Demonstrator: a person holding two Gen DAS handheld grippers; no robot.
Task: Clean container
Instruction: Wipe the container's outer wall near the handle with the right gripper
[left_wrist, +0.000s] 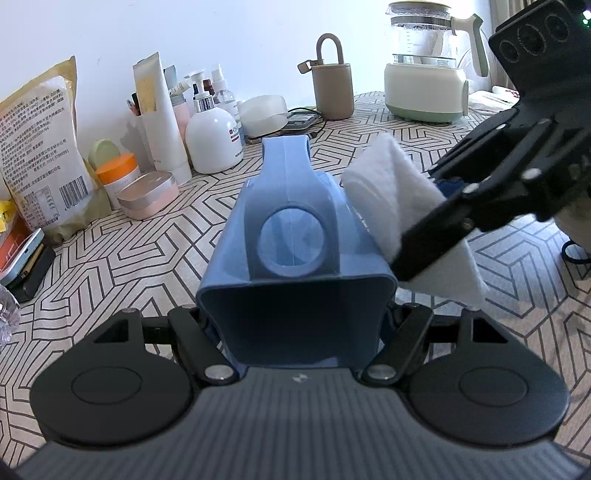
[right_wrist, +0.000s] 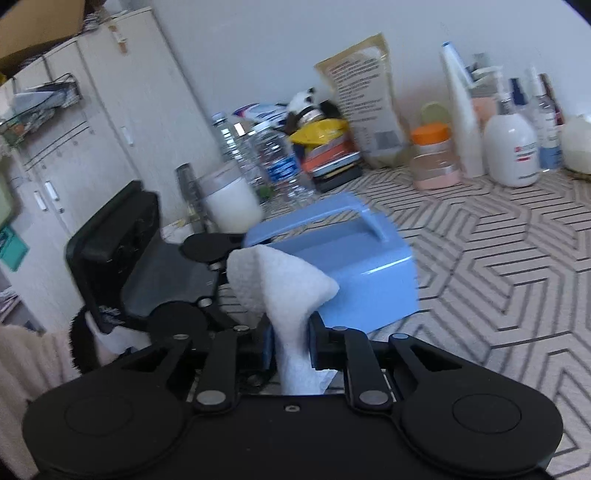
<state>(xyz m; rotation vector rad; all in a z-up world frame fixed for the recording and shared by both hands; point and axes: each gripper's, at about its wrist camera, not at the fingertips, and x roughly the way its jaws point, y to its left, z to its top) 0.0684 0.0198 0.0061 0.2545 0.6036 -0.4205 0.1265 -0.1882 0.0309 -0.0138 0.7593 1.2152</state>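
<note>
Container: blue, on its side, clamped in my left gripper above the table.
Right gripper: pinching white cloth against its side.
Progress: I judge wiping underway; inside looks untouched.

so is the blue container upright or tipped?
Tipped on its side: blue container is clamped in the left gripper, handle facing sideways.
</note>
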